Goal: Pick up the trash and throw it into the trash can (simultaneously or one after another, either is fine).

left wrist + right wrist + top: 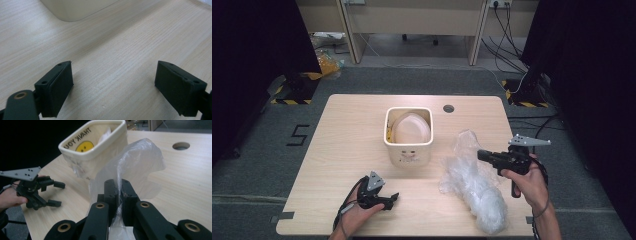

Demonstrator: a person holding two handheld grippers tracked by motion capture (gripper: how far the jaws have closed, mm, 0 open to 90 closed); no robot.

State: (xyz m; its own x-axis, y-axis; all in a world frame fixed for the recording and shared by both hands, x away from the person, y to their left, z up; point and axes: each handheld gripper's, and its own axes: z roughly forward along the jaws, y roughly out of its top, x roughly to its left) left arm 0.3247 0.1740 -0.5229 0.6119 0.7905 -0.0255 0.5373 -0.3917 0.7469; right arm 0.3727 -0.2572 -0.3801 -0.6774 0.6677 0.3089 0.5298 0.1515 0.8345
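Left gripper (388,199), lower left of the high view: jaws spread wide, nothing between them, resting low on the table (342,130) w/ the hand behind it. In the left gripper view bare wood lies between the two pads (58,86), and the bin's base sits in the upper left corner, apart from them.

Centre of the high view: cream bin (409,135), upright, smiley on the front, w/ something pale already sitting inside. Can't tell if that's a liner or other stuff.

Right of centre: clear plastic bag (474,185), crumpled in a heap on the table just beside the bin, running toward the lower right. Its top end is lifted.

Right gripper (484,155), mid right: jaws clamped tight on the bag's upper edge; the right gripper view shows film (135,165) pinched between the pads and fanning up in front of the bin (95,147).

Progress, as I read it: early stage. Done: bag caught by one edge, partly raised. Left: most of the bag is on the table, mouth not opened, nothing over the bin rim, left gripper not yet helping.
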